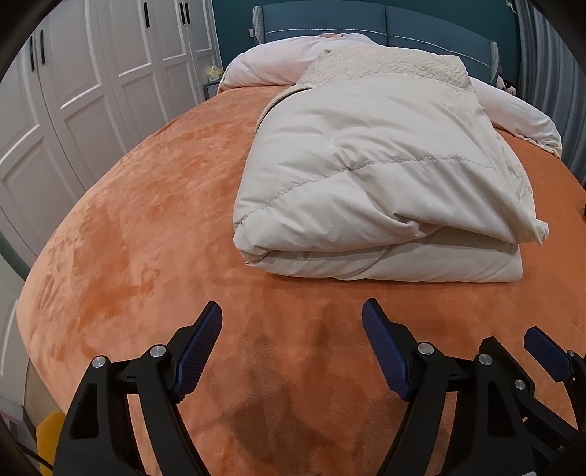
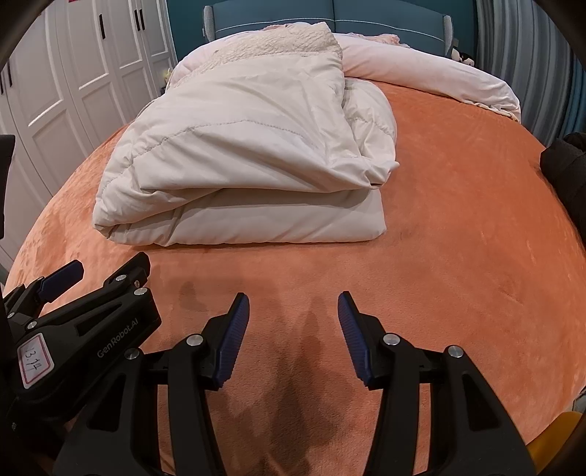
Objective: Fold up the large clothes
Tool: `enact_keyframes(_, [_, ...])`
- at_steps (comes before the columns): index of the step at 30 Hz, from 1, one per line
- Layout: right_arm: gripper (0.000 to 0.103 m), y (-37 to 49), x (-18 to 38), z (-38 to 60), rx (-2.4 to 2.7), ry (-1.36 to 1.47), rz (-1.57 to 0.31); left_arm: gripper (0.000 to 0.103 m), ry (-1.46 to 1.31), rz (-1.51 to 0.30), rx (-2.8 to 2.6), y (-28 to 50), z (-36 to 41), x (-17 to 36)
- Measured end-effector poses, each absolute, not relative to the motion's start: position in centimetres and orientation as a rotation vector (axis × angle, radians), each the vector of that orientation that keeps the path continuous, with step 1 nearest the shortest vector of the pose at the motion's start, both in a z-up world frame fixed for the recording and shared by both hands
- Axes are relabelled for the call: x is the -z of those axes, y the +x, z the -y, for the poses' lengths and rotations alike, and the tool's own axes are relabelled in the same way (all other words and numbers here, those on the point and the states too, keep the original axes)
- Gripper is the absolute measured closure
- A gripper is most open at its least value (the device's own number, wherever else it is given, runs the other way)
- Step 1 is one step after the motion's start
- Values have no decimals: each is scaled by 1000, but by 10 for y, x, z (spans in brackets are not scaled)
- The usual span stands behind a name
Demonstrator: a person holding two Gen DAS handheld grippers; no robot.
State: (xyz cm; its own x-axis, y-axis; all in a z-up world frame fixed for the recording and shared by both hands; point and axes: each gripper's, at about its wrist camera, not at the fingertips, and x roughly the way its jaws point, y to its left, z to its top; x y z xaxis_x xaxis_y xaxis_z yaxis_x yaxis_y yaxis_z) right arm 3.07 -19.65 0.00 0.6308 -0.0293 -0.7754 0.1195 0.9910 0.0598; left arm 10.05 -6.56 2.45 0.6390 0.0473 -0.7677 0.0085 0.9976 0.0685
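A cream quilted garment (image 1: 377, 190) lies folded in a thick stack on the orange bed cover (image 1: 146, 227); its fleecy lining shows at the far end. It also shows in the right wrist view (image 2: 245, 161). My left gripper (image 1: 292, 318) is open and empty, hovering above the cover short of the stack's near edge. My right gripper (image 2: 293, 311) is open and empty, also short of the near edge. The left gripper (image 2: 106, 278) shows at the left of the right wrist view; the right gripper's finger (image 1: 545, 351) shows at the right of the left wrist view.
A pale pink duvet (image 1: 278, 62) is bunched at the head of the bed against the blue headboard (image 1: 322, 22). White wardrobe doors (image 1: 91, 73) stand to the left. A dark object (image 2: 567, 164) lies at the bed's right edge. Curtains (image 2: 523, 55) hang on the right.
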Motion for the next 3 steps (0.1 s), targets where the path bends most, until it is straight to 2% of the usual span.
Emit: enact_keyframes(3, [54,31,0,196,86,109,-885,28,69,-878,-22,101,66,-24])
